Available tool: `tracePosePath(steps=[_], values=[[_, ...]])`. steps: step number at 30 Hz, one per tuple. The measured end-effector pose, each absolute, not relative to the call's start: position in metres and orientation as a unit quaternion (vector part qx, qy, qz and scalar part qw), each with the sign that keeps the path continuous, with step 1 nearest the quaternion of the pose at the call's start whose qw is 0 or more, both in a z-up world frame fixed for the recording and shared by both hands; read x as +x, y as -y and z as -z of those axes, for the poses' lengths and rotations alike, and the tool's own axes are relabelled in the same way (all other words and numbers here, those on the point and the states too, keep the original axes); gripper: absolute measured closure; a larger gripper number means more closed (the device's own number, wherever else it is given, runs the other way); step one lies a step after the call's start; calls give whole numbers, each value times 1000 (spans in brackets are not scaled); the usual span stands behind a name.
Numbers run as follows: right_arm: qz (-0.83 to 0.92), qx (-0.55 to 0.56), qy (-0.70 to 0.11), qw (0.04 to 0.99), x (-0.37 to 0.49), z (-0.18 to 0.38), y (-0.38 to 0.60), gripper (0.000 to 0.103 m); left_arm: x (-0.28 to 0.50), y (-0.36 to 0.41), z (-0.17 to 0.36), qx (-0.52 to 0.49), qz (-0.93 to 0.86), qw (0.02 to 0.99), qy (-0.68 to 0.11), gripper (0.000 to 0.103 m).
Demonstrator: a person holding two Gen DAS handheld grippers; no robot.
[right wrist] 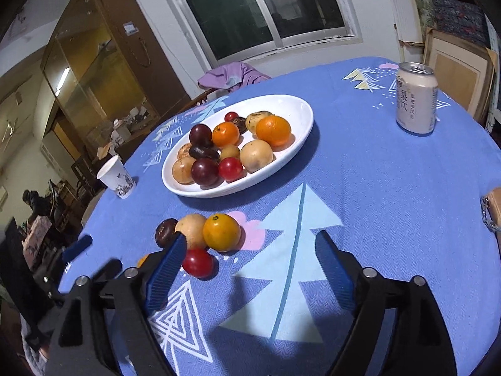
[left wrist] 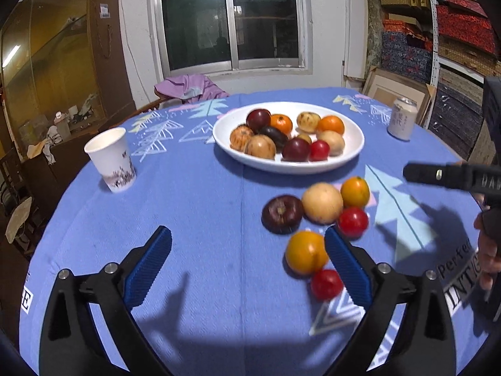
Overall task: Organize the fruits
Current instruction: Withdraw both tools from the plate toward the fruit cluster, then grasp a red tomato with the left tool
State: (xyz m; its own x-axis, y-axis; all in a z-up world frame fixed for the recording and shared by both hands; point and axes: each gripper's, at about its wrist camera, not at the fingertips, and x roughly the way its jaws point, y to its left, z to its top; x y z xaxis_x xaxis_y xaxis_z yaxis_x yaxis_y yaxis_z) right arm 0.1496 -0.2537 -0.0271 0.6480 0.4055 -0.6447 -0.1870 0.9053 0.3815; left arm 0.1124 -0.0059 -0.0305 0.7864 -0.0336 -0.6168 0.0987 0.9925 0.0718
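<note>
A white oval plate (left wrist: 353, 153) (right wrist: 300, 106) holds several fruits: oranges, dark plums, tan fruits and a red one. Loose fruits lie on the blue cloth in front of it: a dark plum (left wrist: 281, 214), a tan fruit (left wrist: 322, 203), an orange (left wrist: 354, 191) (right wrist: 221, 232), a red fruit (left wrist: 353, 221) (right wrist: 198, 263), a yellow-orange fruit (left wrist: 306, 252) and another red fruit (left wrist: 326, 284). My left gripper (left wrist: 247, 244) is open and empty, its right finger beside the yellow-orange fruit. My right gripper (right wrist: 250, 247) is open and empty, its left finger beside the red fruit.
A paper cup (left wrist: 111, 159) (right wrist: 116, 177) stands at the left of the round table. A drink can (left wrist: 401, 119) (right wrist: 415, 98) stands at the far right. A chair with purple cloth (left wrist: 191, 87) is behind the table. Shelves of boxes (left wrist: 454, 31) line the right wall.
</note>
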Motion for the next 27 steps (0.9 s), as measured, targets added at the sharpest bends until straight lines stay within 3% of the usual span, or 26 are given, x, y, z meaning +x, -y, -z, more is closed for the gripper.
tracePosePath(steps=[17,18,19,22,27], values=[[-171,173,-400,884,154,25,262,12,108,49,51,101,133,914,-370,7],[-172,172,-401,883,153,25,261,12,109,47,51,96,135,913,-372,9],[-174,170,-402,883,153,26,260,12,110,46,52,91,137,911,-377,21],[-181,165,-405,881,152,26,257,12,116,45,58,77,151,901,-399,43],[-187,162,-409,878,151,25,255,12,114,48,59,77,160,899,-401,49]])
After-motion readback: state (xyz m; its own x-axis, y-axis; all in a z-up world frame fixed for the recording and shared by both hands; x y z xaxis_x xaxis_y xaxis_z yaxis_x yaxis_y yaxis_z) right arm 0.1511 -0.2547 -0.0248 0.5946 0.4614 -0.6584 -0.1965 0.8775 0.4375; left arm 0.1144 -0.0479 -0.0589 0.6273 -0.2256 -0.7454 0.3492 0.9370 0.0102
